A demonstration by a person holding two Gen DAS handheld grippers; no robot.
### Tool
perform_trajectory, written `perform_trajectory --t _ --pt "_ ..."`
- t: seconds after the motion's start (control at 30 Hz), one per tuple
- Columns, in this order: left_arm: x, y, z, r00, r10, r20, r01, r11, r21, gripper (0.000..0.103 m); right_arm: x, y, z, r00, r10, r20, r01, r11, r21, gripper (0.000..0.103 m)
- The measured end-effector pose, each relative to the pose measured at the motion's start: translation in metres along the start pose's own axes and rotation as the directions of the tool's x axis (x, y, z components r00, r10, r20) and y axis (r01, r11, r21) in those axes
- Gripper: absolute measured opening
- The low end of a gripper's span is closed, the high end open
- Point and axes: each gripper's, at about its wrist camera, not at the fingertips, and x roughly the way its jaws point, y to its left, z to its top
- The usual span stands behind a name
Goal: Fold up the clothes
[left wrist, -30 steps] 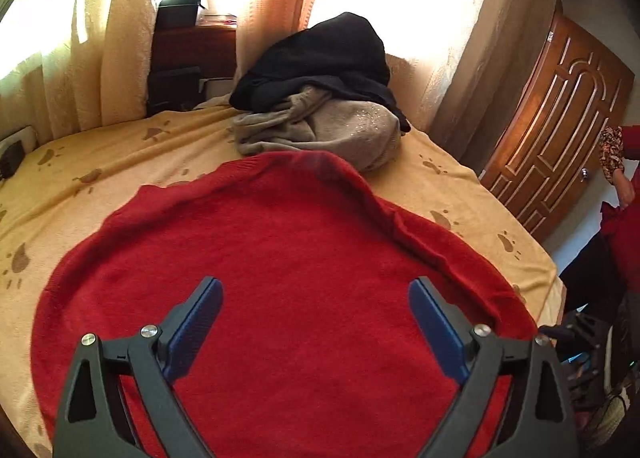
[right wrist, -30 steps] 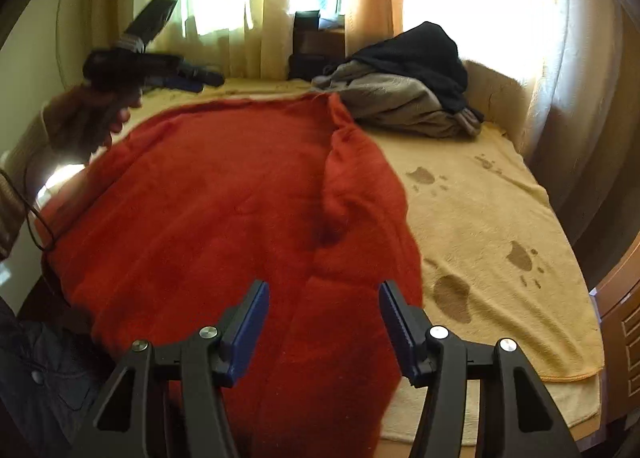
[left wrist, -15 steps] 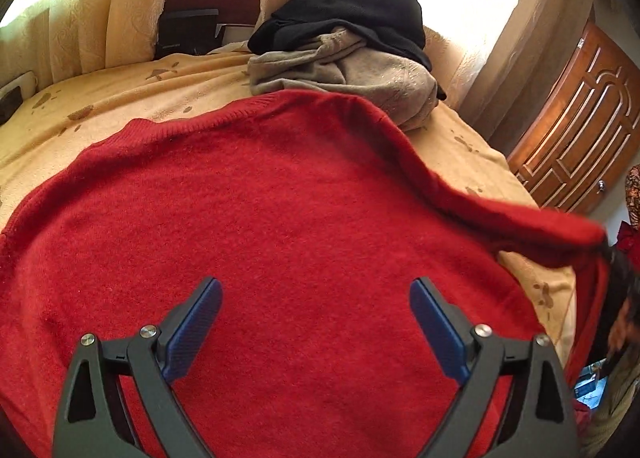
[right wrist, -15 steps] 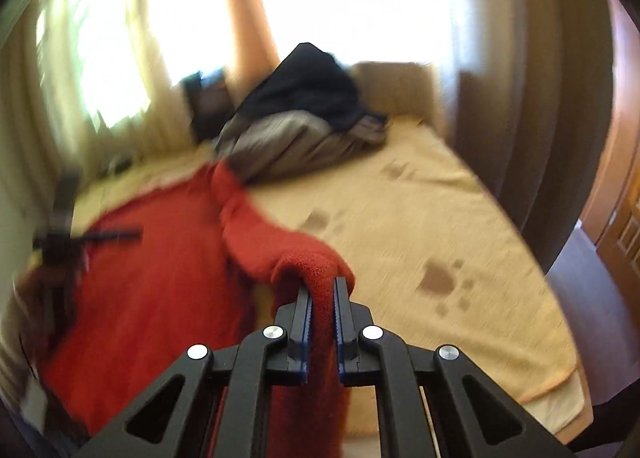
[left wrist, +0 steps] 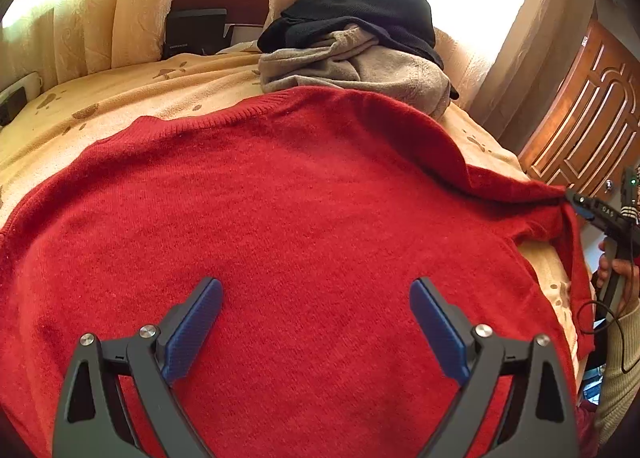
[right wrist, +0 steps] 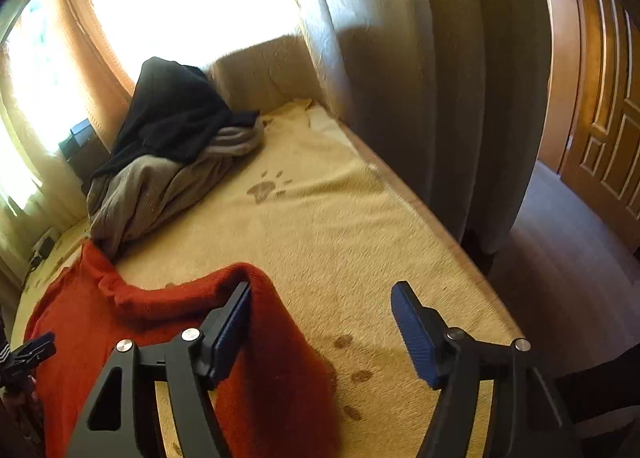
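fold barely begun: red sweater (left wrist: 304, 225) lies spread on the bed (right wrist: 328, 225).
left gripper (left wrist: 316, 322) hovers over its body, fingers spread, empty; right gripper (right wrist: 322, 322) spread too, sleeve draped over one finger; farther back, dark and grey clothes (left wrist: 360, 41) wait unfolded.

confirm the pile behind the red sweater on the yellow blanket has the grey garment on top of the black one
No: the black garment lies on top of the grey garment, as the left wrist view shows. The pile does sit behind the red sweater on the yellow blanket.
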Motion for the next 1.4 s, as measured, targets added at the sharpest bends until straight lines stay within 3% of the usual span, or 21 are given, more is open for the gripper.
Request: perform_trajectory --t 0.13,0.17,0.2,0.27,0.33,0.4,0.47,0.5,0.57,0.6,0.67,0.77,0.8,0.87,0.97,1.07,1.23,1.3,1.4 --pt "-0.002 0.005 0.000 1.000 -0.025 0.014 0.025 0.999 -0.032 0.097 0.002 0.002 0.008 0.996 -0.079 0.038 0.079 0.997 0.004 0.071" --pt "-0.002 0.006 0.000 0.999 -0.031 0.017 0.031 0.999 -0.038 0.097 0.003 0.010 0.009 0.998 -0.049 0.033 0.049 0.999 -0.008 0.071" --pt "-0.002 0.006 0.000 0.999 -0.035 0.019 0.035 0.999 -0.041 0.097 0.005 0.026 0.007 0.999 0.035 0.010 -0.034 0.999 -0.033 0.071" --pt "-0.002 0.007 0.000 0.999 -0.041 0.021 0.042 0.998 -0.045 0.097 0.009 0.058 0.004 0.979 0.200 -0.042 -0.202 0.976 -0.076 0.071" --pt "-0.002 0.009 0.000 0.998 -0.051 0.024 0.053 0.997 -0.052 0.097 0.013 0.090 0.002 0.929 0.356 -0.100 -0.366 0.924 -0.111 0.071" --pt "-0.003 0.012 0.000 0.997 -0.068 0.032 0.070 0.995 -0.066 0.097 0.025 0.128 -0.012 0.856 0.475 -0.206 -0.504 0.855 -0.121 0.071" --pt "-0.004 0.014 -0.001 0.996 -0.086 0.039 0.089 0.993 -0.081 0.097 0.040 0.162 -0.026 0.786 0.536 -0.308 -0.591 0.798 -0.119 0.071" --pt "-0.004 0.016 -0.001 0.995 -0.094 0.042 0.097 0.991 -0.088 0.098 0.049 0.176 -0.032 0.762 0.547 -0.347 -0.614 0.781 -0.116 0.071" --pt "-0.005 0.017 -0.001 0.994 -0.104 0.046 0.108 0.990 -0.095 0.098 0.072 0.190 -0.035 0.740 0.537 -0.405 -0.618 0.781 -0.094 0.071" --pt "-0.005 0.018 -0.001 0.993 -0.108 0.048 0.112 0.989 -0.098 0.098 0.086 0.191 -0.034 0.743 0.521 -0.421 -0.600 0.796 -0.073 0.071" --pt "-0.006 0.019 -0.002 0.992 -0.116 0.051 0.121 0.987 -0.103 0.098 0.108 0.187 -0.025 0.785 0.469 -0.406 -0.537 0.841 -0.067 0.071" --pt "-0.007 0.021 -0.002 0.990 -0.129 0.056 0.134 0.985 -0.111 0.098 0.124 0.171 -0.007 0.904 0.304 -0.302 -0.354 0.926 -0.130 0.071" --pt "-0.007 0.022 -0.002 0.990 -0.132 0.057 0.138 0.984 -0.113 0.098 0.130 0.164 -0.001 0.929 0.247 -0.275 -0.293 0.946 -0.141 0.071" --pt "-0.007 0.022 -0.002 0.989 -0.135 0.058 0.141 0.983 -0.116 0.098 0.140 0.145 0.005 0.939 0.206 -0.275 -0.243 0.964 -0.109 0.071" --pt "-0.007 0.023 -0.002 0.989 -0.138 0.058 0.144 0.983 -0.117 0.098 0.124 0.116 0.008 0.941 0.237 -0.242 -0.261 0.963 -0.072 0.071" --pt "-0.007 0.022 -0.003 0.989 -0.139 0.057 0.145 0.983 -0.115 0.099 0.069 0.088 0.008 0.969 0.221 -0.109 -0.235 0.963 -0.135 0.071" --pt "-0.006 0.020 -0.002 0.990 -0.130 0.054 0.135 0.985 -0.109 0.099 -0.031 0.042 -0.012 0.986 0.164 0.042 -0.148 0.955 -0.258 0.071" --pt "-0.006 0.019 -0.002 0.991 -0.124 0.052 0.129 0.986 -0.106 0.099 -0.060 0.032 -0.034 0.985 0.170 0.025 -0.154 0.938 -0.311 0.071" --pt "-0.006 0.017 -0.002 0.993 -0.111 0.047 0.116 0.988 -0.098 0.099 -0.091 0.032 -0.073 0.974 0.218 -0.065 -0.226 0.903 -0.365 0.070"
